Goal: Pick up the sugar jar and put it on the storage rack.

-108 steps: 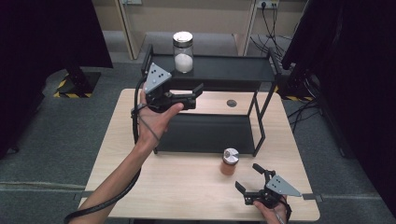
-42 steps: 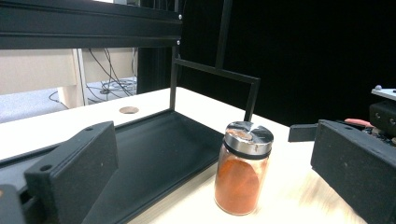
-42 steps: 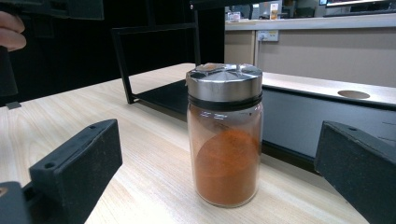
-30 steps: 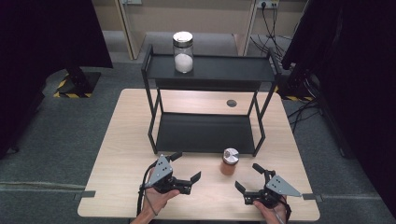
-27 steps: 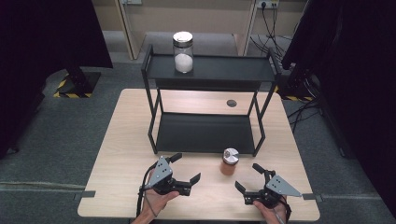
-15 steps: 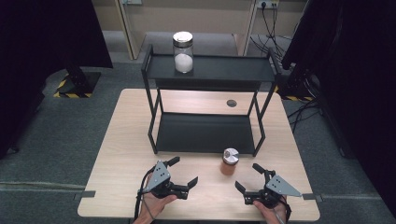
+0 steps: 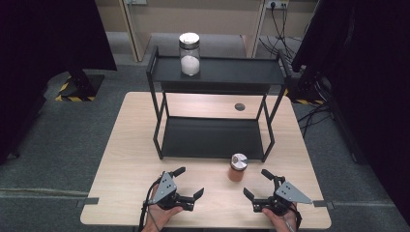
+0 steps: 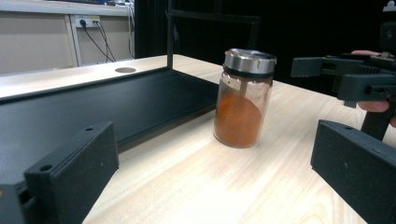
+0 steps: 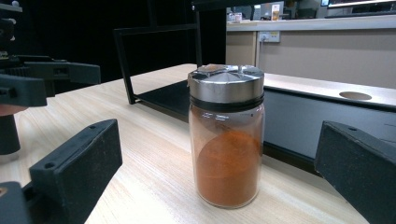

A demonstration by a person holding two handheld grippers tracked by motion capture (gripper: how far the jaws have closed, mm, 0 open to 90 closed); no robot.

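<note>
Holding both grippers low near the tabletop's (image 7: 125, 159) front edge, we've got the left gripper (image 7: 186, 183) and right gripper (image 7: 257, 184) spread wide, empty, flanking the small glass jar of orange powder (image 7: 238, 167) just off the black metal shelf rack (image 7: 212, 137).

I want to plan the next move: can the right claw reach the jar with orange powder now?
Probably yes: the right claw is open, and the jar stands upright just ahead with nothing between them.
</note>
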